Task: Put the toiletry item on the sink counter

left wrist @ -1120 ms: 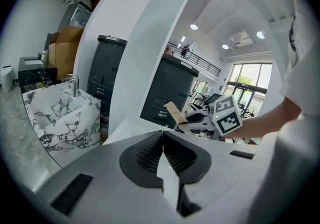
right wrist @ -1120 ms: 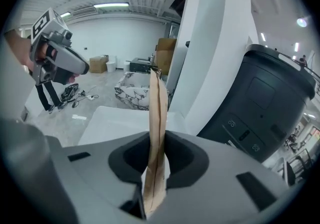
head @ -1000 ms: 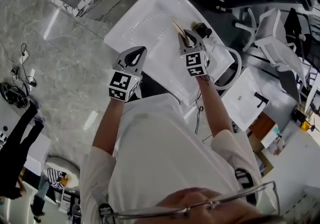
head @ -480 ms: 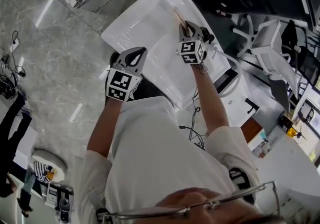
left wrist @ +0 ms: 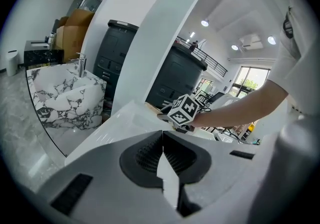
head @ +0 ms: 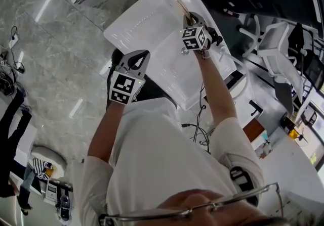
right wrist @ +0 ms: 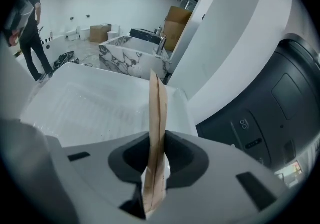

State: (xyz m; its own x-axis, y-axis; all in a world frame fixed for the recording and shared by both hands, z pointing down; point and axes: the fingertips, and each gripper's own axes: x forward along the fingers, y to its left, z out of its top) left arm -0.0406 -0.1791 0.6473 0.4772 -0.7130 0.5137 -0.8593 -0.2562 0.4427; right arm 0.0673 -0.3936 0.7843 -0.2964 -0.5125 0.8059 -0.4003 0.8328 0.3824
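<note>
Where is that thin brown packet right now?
The brown packet is clamped in the right gripper, above the white sink, right of centre in the head view.

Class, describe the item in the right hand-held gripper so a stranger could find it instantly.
Find the big white sink counter. Over it, the right hand-held gripper clamps a thin tan packet. Its flat shape and tan colour stand out against the surrounding white.

In the head view the tan paper packet (head: 181, 6) is mostly hidden behind the right gripper (head: 191, 19), only its tip showing. What it holds cannot be told. A bystander (head: 11, 119) is cut off by the left edge.
</note>
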